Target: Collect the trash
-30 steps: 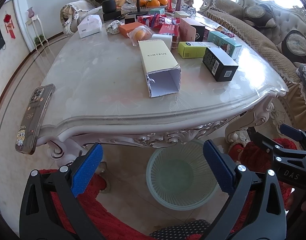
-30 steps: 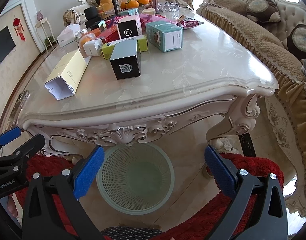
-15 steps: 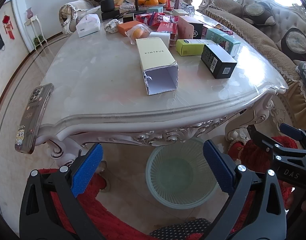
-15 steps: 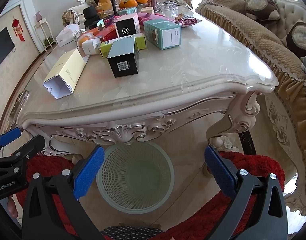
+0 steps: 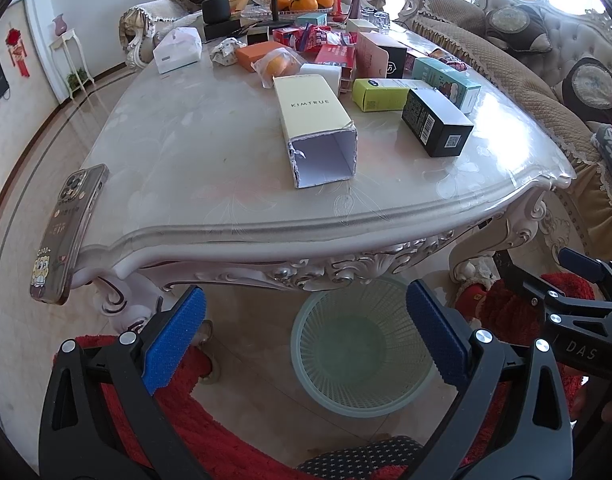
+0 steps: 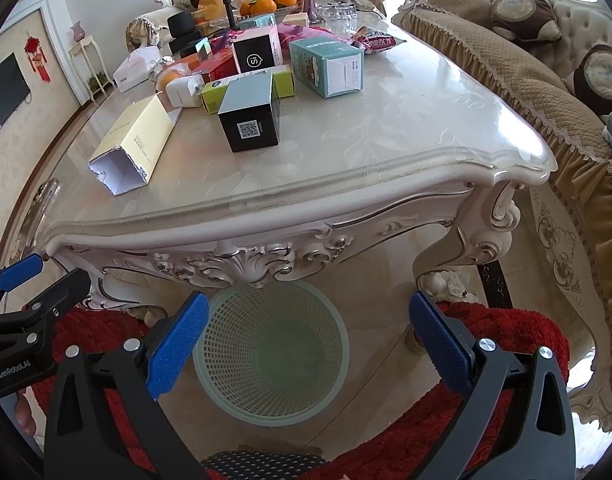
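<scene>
Blue-padded fingers (image 5: 174, 340) of the left gripper (image 5: 306, 336) stand spread wide with nothing between them; the right gripper (image 6: 309, 340) is equally splayed and empty. Below both sits a pale green mesh bin (image 6: 272, 354) on the floor, its far rim hidden under the tabletop (image 5: 210, 160) near edge. On top, an open-ended yellow box (image 5: 311, 120) lies near that edge, a black box (image 5: 435, 122) beside it. Farther cartons overlap and are hard to separate. A phone (image 5: 66, 236) overhangs the left corner.
</scene>
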A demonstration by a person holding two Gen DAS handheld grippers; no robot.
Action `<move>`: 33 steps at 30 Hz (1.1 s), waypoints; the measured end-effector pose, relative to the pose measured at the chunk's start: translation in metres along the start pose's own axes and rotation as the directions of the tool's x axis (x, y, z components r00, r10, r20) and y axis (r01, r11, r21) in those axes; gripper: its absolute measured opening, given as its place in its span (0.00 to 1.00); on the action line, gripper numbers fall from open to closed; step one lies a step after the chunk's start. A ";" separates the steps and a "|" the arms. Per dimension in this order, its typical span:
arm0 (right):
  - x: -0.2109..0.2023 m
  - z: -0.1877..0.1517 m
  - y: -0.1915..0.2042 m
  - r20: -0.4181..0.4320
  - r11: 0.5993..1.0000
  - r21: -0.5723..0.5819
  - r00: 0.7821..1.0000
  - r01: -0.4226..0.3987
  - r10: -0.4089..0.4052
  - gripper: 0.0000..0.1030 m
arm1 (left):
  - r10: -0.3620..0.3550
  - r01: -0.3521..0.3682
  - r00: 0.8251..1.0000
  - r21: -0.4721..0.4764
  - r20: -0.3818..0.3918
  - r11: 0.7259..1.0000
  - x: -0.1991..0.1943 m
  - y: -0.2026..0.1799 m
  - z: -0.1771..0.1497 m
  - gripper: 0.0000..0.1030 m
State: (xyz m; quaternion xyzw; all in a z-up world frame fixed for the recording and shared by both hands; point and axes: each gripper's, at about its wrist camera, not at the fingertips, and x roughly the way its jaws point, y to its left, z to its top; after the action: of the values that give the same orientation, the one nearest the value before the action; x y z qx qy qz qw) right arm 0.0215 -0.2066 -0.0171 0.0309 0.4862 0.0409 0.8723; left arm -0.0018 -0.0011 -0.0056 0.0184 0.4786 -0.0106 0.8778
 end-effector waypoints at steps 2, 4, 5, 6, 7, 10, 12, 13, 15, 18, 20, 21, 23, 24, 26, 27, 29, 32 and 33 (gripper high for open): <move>0.000 0.000 0.000 0.000 1.000 0.001 1.000 0.001 -0.001 0.94 | 0.001 -0.001 1.000 0.001 0.000 1.000 0.000 0.000 0.000 0.94; 0.000 0.000 0.000 0.000 1.000 0.002 1.000 -0.001 0.001 0.94 | 0.002 -0.002 1.000 0.004 0.000 1.000 0.000 -0.001 -0.001 0.94; 0.000 0.000 0.000 -0.001 1.000 0.003 1.000 -0.001 0.001 0.94 | 0.002 -0.002 1.000 0.004 0.000 1.000 -0.001 -0.001 -0.001 0.94; 0.000 -0.001 0.001 -0.002 1.000 0.005 1.000 -0.002 0.002 0.94 | 0.002 -0.002 1.000 0.004 -0.001 1.000 -0.001 -0.001 -0.001 0.94; 0.000 -0.002 0.001 -0.003 1.000 0.007 1.000 -0.003 0.003 0.94 | 0.001 -0.001 1.000 0.003 -0.002 1.000 -0.001 -0.001 -0.001 0.94; 0.000 -0.003 0.001 -0.006 1.000 0.008 1.000 -0.003 0.003 0.94 | 0.000 0.000 1.000 0.001 -0.005 1.000 -0.001 -0.002 -0.001 0.94; 0.000 -0.003 0.001 -0.006 1.000 0.008 1.000 -0.004 0.004 0.94 | 0.000 0.000 1.000 0.003 -0.007 1.000 0.000 -0.002 -0.002 0.94; 0.000 -0.002 0.000 -0.007 1.000 0.010 1.000 -0.004 0.004 0.94 | 0.001 -0.001 1.000 0.005 -0.008 1.000 0.000 -0.003 -0.002 0.94; 0.000 -0.002 -0.001 -0.007 1.000 0.013 1.000 -0.004 0.004 0.94 | 0.001 -0.001 1.000 0.009 -0.008 1.000 0.000 -0.004 -0.001 0.94; 0.000 -0.002 -0.002 -0.007 1.000 0.014 1.000 -0.005 0.005 0.94 | 0.002 -0.002 1.000 0.014 -0.005 1.000 0.000 -0.006 -0.001 0.94; 0.000 -0.002 -0.002 -0.008 1.000 0.013 1.000 -0.006 0.006 0.94 | 0.001 -0.001 1.000 0.014 -0.006 1.000 -0.001 -0.006 -0.002 0.94; 0.000 -0.002 -0.002 -0.008 1.000 0.012 1.000 -0.006 0.006 0.94 | 0.000 0.000 1.000 0.013 -0.007 1.000 0.000 -0.006 -0.002 0.94; 0.001 -0.002 -0.003 -0.010 1.000 0.009 1.000 -0.007 0.007 0.94 | 0.000 0.000 1.000 0.013 -0.007 1.000 0.000 -0.006 -0.001 0.94; 0.001 -0.002 -0.003 -0.010 1.000 0.009 1.000 -0.008 0.008 0.94 | 0.000 0.000 1.000 0.013 -0.007 1.000 -0.001 -0.006 -0.002 0.94; 0.001 -0.002 -0.003 -0.011 1.000 0.009 1.000 -0.008 0.008 0.94 | -0.001 0.001 1.000 0.013 -0.005 1.000 0.000 -0.006 -0.002 0.94; 0.001 -0.002 -0.003 -0.010 1.000 0.008 1.000 -0.008 0.008 0.94 | -0.002 0.002 1.000 0.013 -0.004 1.000 0.000 -0.005 -0.002 0.94; 0.001 -0.002 -0.003 -0.009 1.000 0.008 1.000 -0.008 0.008 0.94 | -0.003 0.003 1.000 0.009 -0.004 1.000 -0.001 -0.004 -0.002 0.94; -0.004 0.005 -0.007 0.023 1.000 0.015 1.000 -0.018 0.017 0.94 | -0.023 0.024 0.999 -0.030 0.031 0.999 -0.006 0.001 0.002 0.94; -0.008 0.010 -0.009 0.045 1.000 0.019 0.999 -0.024 0.024 0.94 | -0.032 0.034 0.998 -0.046 0.046 0.998 -0.008 0.004 0.006 0.94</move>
State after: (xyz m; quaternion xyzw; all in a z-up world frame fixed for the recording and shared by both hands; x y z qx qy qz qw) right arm 0.0266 -0.2170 -0.0062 0.0461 0.4665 0.0459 0.8821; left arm -0.0013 0.0027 0.0044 -0.0102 0.4589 -0.0142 0.8883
